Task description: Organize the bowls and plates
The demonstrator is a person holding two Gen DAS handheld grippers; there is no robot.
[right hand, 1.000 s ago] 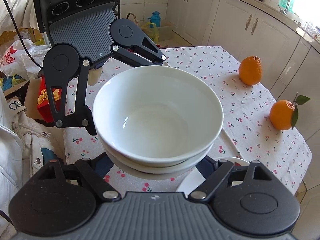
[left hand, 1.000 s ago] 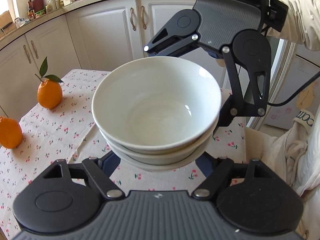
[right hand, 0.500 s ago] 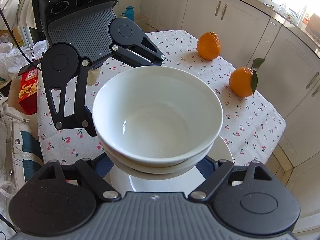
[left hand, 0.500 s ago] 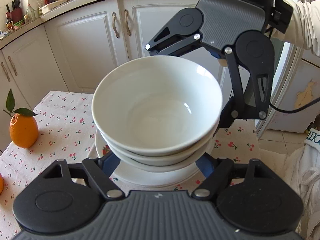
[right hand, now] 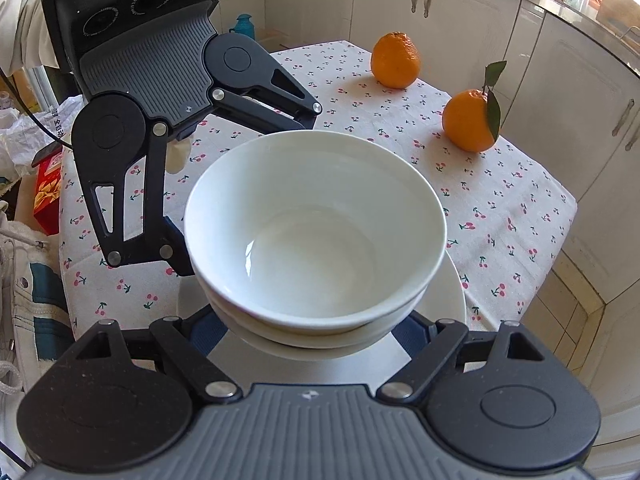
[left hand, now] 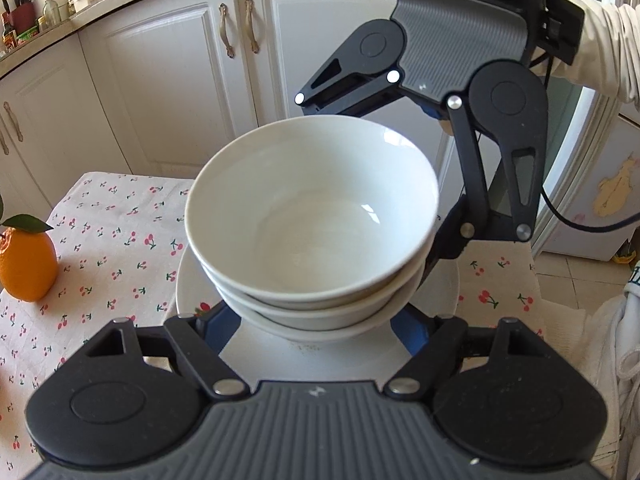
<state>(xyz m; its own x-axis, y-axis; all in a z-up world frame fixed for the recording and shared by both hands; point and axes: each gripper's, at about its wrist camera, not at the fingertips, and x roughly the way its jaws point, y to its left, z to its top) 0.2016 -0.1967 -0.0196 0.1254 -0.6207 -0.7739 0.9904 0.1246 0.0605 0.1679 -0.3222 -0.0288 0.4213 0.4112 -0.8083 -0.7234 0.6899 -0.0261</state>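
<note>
**Two grippers carrying a bowl stack over a plate**

We see the stack of glossy white ceramic bowls (left hand: 312, 224) at frame centre, clasped from opposite sides: the left gripper (left hand: 316, 320) at lower centre and the right gripper (right hand: 308, 328) each grasp the lowest bowl. Directly beneath lies the flat white round plate (left hand: 436, 320) on the cherry-print tablecloth (right hand: 500, 200). We judge the coming move to be straight down, both hands equally near.
</note>
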